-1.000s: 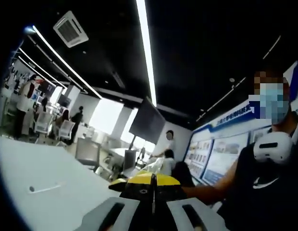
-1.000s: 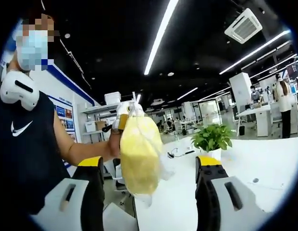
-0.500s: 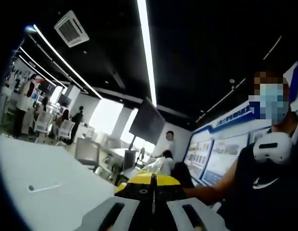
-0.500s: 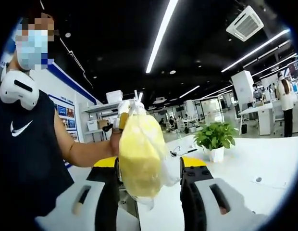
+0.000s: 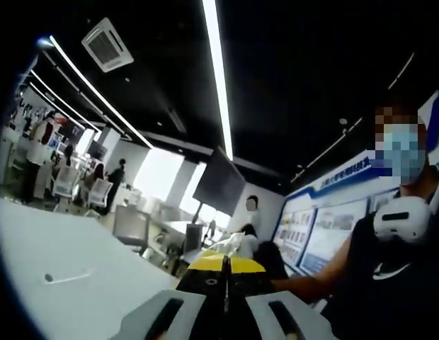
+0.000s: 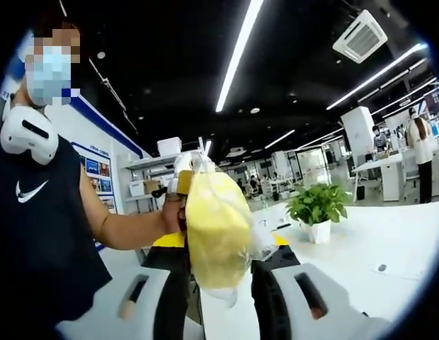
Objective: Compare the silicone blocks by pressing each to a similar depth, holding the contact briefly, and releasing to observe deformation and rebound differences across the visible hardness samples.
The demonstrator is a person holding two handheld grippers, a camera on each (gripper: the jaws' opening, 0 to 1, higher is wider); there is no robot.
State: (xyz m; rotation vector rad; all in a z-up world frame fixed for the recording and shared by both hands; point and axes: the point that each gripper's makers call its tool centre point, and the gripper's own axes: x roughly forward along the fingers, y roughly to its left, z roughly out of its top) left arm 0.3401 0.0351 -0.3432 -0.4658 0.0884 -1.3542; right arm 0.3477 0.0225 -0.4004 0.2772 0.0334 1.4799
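Note:
A yellow silicone block [image 6: 218,234] hangs in a clear plastic bag in the right gripper view. The bag's knotted top is pinched by my left gripper [image 6: 181,181], which comes in from the left at the end of a person's arm [image 6: 127,228]. My right gripper [image 6: 219,261] has its two jaws pressed against the block's left and right sides, shut on it. In the left gripper view my left gripper [image 5: 227,268] shows its yellow-tipped jaws shut together; the bag itself is hidden there.
A white table [image 6: 389,234] carries a potted plant [image 6: 317,205] and a cable behind the bag. In the left gripper view the white table [image 5: 64,283] stretches left, with the person [image 5: 396,269] at right. Office desks and people stand far behind.
My right gripper's jaws have closed from wide apart until they touch both sides of the yellow block. The left gripper holds the bag still.

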